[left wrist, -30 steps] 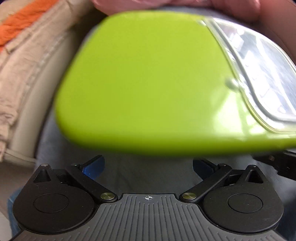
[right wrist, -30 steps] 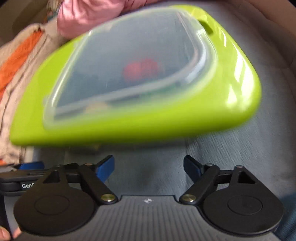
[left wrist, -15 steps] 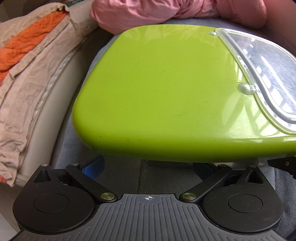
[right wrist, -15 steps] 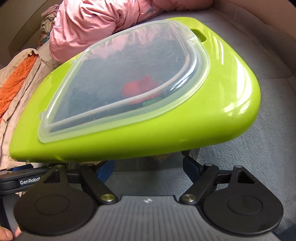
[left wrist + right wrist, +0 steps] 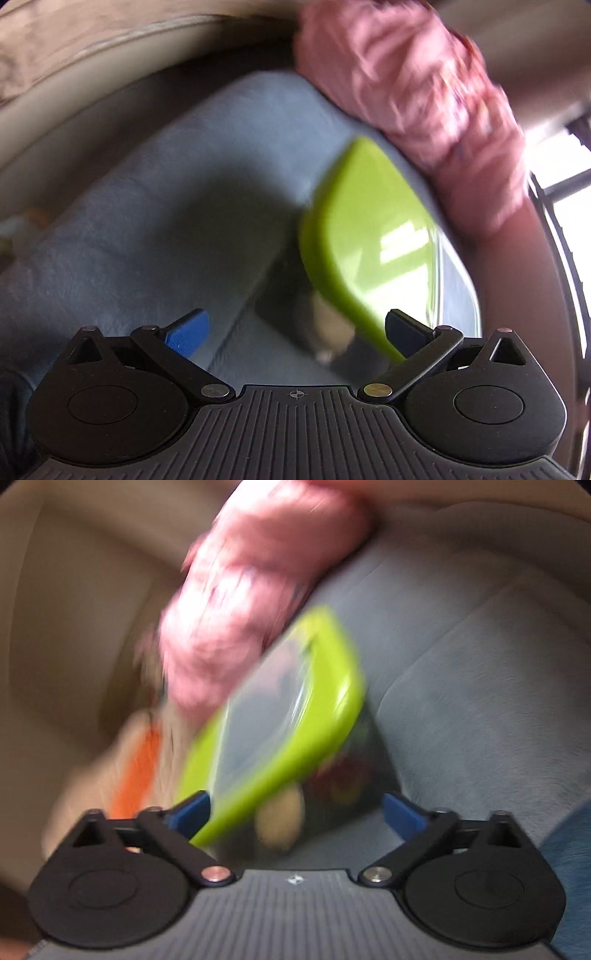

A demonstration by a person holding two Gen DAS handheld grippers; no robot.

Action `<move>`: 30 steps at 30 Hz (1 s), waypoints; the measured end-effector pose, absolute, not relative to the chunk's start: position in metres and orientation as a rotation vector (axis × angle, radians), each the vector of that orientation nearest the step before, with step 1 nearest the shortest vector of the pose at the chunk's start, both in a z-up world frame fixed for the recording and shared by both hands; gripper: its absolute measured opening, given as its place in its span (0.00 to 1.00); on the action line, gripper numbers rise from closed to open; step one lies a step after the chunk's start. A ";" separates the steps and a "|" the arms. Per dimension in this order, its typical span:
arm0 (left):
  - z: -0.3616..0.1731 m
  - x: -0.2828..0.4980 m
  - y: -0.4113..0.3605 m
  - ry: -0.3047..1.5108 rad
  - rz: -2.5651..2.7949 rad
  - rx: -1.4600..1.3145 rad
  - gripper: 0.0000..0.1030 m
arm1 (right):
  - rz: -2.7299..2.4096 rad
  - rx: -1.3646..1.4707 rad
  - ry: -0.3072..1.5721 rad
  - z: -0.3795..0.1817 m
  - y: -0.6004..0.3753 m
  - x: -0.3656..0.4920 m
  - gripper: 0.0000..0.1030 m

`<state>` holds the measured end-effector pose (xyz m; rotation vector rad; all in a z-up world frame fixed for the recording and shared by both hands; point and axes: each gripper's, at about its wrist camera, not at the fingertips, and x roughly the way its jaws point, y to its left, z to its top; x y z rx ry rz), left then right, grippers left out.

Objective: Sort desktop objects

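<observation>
- Half a second ago the lime-green lid point(image 5: 364, 236) filled most of both wrist views; it is now seen smaller, farther off and tilted, and both views are smeared by motion blur.
- In the left wrist view the lid has shifted to the right of centre, where earlier it spanned the whole width.
- The left gripper point(image 5: 295, 332) is seen with its blue-padded fingers spread wide and nothing between them; the lid's lower edge lies just by the right fingertip, but contact cannot be judged.
- The right gripper point(image 5: 295, 812) is likewise spread wide and nothing is pinched; the lid's lower corner is seen close to its left finger.
- The lid is glossy, smooth plastic with rounded corners, and a clear plastic window point(image 5: 266, 716) is set into it.
- Beneath it a dark container point(image 5: 343, 786) is glimpsed, with red, yellow and tan shapes inside, too blurred to be named.
- The box rests on a grey-blue cushion point(image 5: 147, 206) of soft, napped fabric.
- A crumpled pink cloth point(image 5: 255, 602) lies behind the lid, and an orange knit point(image 5: 138, 768) is seen at the left.
</observation>
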<state>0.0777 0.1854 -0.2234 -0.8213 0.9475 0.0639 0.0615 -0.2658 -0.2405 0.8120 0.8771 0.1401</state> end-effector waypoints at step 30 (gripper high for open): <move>-0.213 0.172 0.119 0.984 0.021 -0.508 1.00 | 0.058 0.818 0.696 -0.228 -0.289 0.076 0.40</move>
